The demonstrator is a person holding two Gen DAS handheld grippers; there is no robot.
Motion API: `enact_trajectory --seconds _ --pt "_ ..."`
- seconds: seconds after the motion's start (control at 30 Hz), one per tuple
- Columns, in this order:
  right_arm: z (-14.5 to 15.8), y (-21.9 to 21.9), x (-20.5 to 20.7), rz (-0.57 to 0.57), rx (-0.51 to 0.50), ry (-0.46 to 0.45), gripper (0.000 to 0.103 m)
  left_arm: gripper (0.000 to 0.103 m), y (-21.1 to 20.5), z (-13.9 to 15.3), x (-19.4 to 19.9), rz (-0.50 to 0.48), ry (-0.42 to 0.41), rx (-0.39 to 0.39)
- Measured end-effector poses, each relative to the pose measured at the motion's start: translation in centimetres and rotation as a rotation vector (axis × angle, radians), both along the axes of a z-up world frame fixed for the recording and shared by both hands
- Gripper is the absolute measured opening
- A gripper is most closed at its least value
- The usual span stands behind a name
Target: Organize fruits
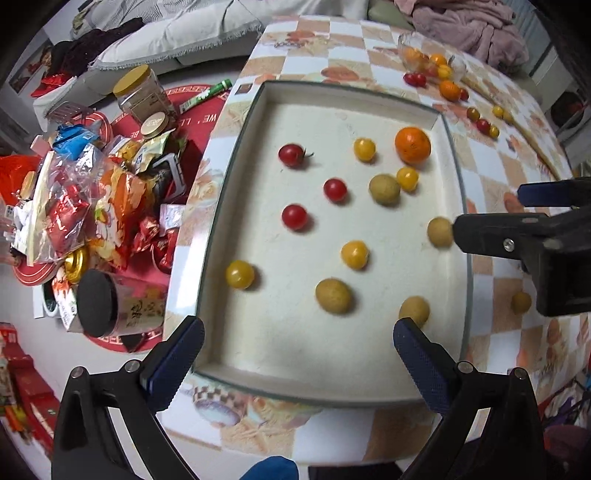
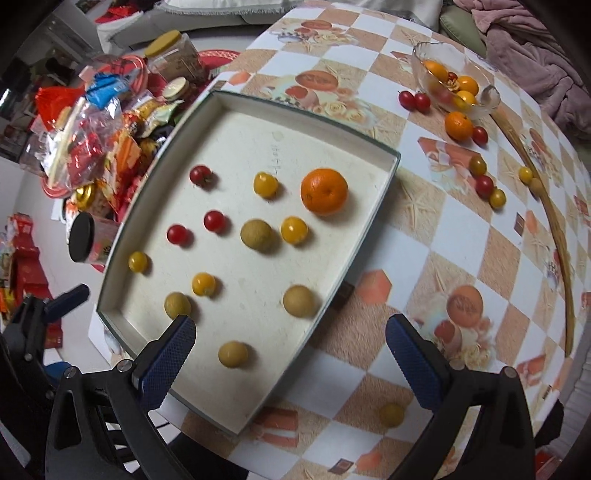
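A shallow white tray (image 1: 236, 177) (image 2: 122, 280) lies on the checkered table. It holds one orange (image 1: 412, 145) (image 2: 324, 191), three red cherry tomatoes (image 1: 335, 189), several yellow tomatoes (image 1: 354, 254) and several tan longans (image 1: 333, 295) (image 2: 299, 301), all spread apart. My left gripper (image 1: 299, 362) hangs open above the tray's near edge with nothing between its fingers. My right gripper (image 2: 293, 363) is open and empty too, over the tray's near right corner. One more longan (image 2: 392, 414) lies on the table beside the tray.
A glass bowl (image 2: 454, 79) of oranges and yellow tomatoes stands at the far right, with loose tomatoes and an orange (image 2: 458, 125) on the table around it. Snack packets and jars (image 1: 92, 206) are piled left of the table. A pink cloth (image 1: 469, 29) lies behind it.
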State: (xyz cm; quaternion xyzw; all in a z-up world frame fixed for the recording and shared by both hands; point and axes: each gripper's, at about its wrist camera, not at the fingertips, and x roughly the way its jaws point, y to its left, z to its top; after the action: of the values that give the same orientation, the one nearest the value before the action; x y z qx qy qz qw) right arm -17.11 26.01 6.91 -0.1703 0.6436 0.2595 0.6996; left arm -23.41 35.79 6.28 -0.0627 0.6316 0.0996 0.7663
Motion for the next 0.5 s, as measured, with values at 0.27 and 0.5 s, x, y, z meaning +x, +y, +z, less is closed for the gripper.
enact_trajectory --seconds 0.27,0.5 --pt "0.7 -0.3 -2.3 0.020 -0.073 -0.011 0.103 0.103 -0.8 -0.2 -1.1 -0.061 0.079 0.000" --pt "1.3 -1.3 -3.7 0.012 -0.079 0.017 0.103 0.103 -1.8 0.0 -1.2 -0.092 0.126 -0.002"
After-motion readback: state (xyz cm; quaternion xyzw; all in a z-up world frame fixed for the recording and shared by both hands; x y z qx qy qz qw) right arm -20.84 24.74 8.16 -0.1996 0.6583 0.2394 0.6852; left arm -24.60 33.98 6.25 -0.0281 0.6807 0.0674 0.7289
